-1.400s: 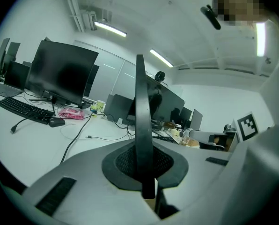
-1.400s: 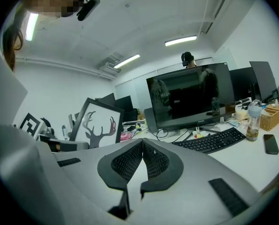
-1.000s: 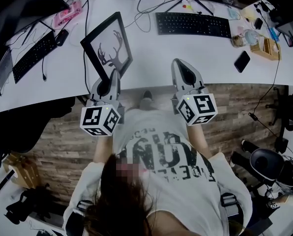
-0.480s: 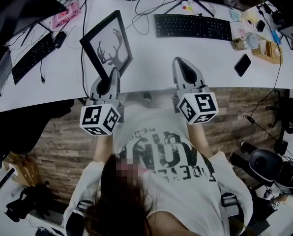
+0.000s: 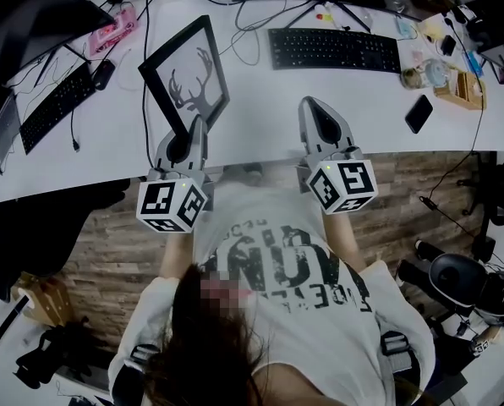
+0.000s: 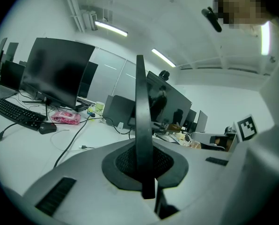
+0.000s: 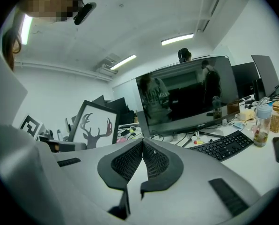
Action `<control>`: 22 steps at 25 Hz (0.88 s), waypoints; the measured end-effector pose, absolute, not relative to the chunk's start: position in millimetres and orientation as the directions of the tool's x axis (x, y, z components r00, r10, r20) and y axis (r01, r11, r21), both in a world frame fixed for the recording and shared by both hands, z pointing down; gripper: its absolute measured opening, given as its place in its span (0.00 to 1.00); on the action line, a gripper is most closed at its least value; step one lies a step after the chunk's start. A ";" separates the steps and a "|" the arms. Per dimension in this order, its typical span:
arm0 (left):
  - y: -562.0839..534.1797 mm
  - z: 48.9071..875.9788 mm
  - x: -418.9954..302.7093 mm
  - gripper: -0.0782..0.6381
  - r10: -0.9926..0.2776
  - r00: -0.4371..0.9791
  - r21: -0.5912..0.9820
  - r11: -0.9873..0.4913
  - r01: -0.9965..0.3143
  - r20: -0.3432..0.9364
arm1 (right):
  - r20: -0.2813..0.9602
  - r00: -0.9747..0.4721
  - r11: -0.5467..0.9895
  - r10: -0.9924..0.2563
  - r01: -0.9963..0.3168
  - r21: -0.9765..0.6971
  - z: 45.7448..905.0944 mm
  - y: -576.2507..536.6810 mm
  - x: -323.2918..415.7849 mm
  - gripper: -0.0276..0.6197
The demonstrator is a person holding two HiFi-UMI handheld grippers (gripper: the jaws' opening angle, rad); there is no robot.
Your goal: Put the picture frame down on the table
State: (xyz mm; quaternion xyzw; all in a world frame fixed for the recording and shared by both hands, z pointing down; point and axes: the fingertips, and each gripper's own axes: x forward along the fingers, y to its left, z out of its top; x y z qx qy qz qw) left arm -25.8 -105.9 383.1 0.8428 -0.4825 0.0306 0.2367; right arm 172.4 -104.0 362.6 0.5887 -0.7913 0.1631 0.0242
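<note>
Item: picture frame (image 5: 184,79), black border with an antler print. I have it by its near lower edge in the left hand-held gripper (image 5: 194,129), whose jaws are clamped on the thin edge; the left gripper view shows that edge standing upright between the pads. Position: over the near left part of the white desk (image 5: 260,108), face tilted toward me. I cannot tell whether its lower corner already touches the surface. Right hand-held gripper (image 5: 313,108): jaws pressed together on nothing, held just right of the frame over the desk's near edge. Nearby: a dark cable (image 5: 145,74) running along the frame's left side, a keyboard (image 5: 334,49) far right of it, and a second keyboard (image 5: 56,96) at far left. Handling, in my judgement: I should lower toward the bare patch between cable and right keyboard, keeping the clamp firm because a grip on one thin edge lets the frame swing. I should let the far edge or base take the weight first, release only once it rests, and keep the free gripper ready to steady the right side.
</note>
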 end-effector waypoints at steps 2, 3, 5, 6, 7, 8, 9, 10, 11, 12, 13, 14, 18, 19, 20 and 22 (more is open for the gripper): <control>-111.5 381.2 -31.6 0.12 -0.797 0.536 0.372 -0.425 -0.825 0.279 | 0.224 -0.300 0.248 -0.927 -0.940 -0.233 360.1 -109.2 167.2 0.05; -114.1 380.2 -34.7 0.12 -0.795 0.538 0.372 -0.427 -0.824 0.280 | 0.223 -0.297 0.245 -0.929 -0.941 -0.233 359.2 -111.5 164.7 0.05; -119.4 378.5 -41.0 0.12 -0.791 0.542 0.374 -0.430 -0.822 0.283 | 0.223 -0.289 0.237 -0.931 -0.943 -0.233 357.4 -115.8 160.4 0.05; -122.1 378.1 -43.9 0.12 -0.789 0.544 0.374 -0.431 -0.821 0.286 | 0.222 -0.285 0.232 -0.933 -0.944 -0.234 356.4 -117.7 158.4 0.05; -124.7 378.1 -46.6 0.12 -0.786 0.546 0.376 -0.431 -0.820 0.290 | 0.222 -0.281 0.229 -0.934 -0.945 -0.234 355.5 -119.5 156.5 0.05; -127.0 378.5 -48.8 0.12 -0.784 0.547 0.378 -0.430 -0.820 0.294 | 0.221 -0.279 0.227 -0.934 -0.946 -0.233 354.8 -120.9 154.7 0.05; -128.8 379.4 -50.5 0.12 -0.782 0.547 0.382 -0.428 -0.819 0.298 | 0.222 -0.277 0.225 -0.935 -0.946 -0.233 354.7 -121.9 153.4 0.05; -129.8 380.5 -51.4 0.12 -0.779 0.548 0.388 -0.425 -0.818 0.303 | 0.223 -0.274 0.222 -0.935 -0.947 -0.233 354.9 -122.3 152.8 0.05; -130.1 381.8 -51.5 0.12 -0.776 0.551 0.396 -0.422 -0.816 0.308 | 0.225 -0.270 0.218 -0.936 -0.948 -0.233 355.5 -122.3 152.7 0.05; -130.1 383.1 -51.2 0.12 -0.772 0.554 0.405 -0.419 -0.812 0.312 | 0.227 -0.265 0.212 -0.937 -0.949 -0.234 356.0 -122.1 153.1 0.05; -129.7 384.6 -50.7 0.12 -0.767 0.558 0.414 -0.418 -0.808 0.315 | 0.228 -0.260 0.206 -0.939 -0.950 -0.235 356.3 -122.0 153.4 0.05; -129.0 386.3 -50.2 0.12 -0.762 0.564 0.422 -0.418 -0.804 0.319 | 0.228 -0.254 0.200 -0.940 -0.951 -0.236 356.6 -121.9 153.4 0.05; -120.4 398.3 -46.6 0.12 -0.728 0.592 0.449 -0.425 -0.786 0.347 | 0.244 -0.242 0.182 -0.939 -0.952 -0.245 364.3 -119.4 151.7 0.05; -117.0 402.2 -45.3 0.12 -0.717 0.598 0.454 -0.426 -0.782 0.358 | 0.251 -0.241 0.178 -0.938 -0.952 -0.248 366.9 -117.8 151.1 0.05; -113.7 406.2 -43.8 0.12 -0.706 0.604 0.459 -0.427 -0.779 0.369 | 0.256 -0.240 0.176 -0.936 -0.952 -0.250 368.9 -116.0 150.4 0.05; -107.9 414.4 -40.9 0.12 -0.686 0.615 0.472 -0.425 -0.773 0.390 | 0.264 -0.239 0.173 -0.934 -0.952 -0.252 371.7 -113.0 149.0 0.05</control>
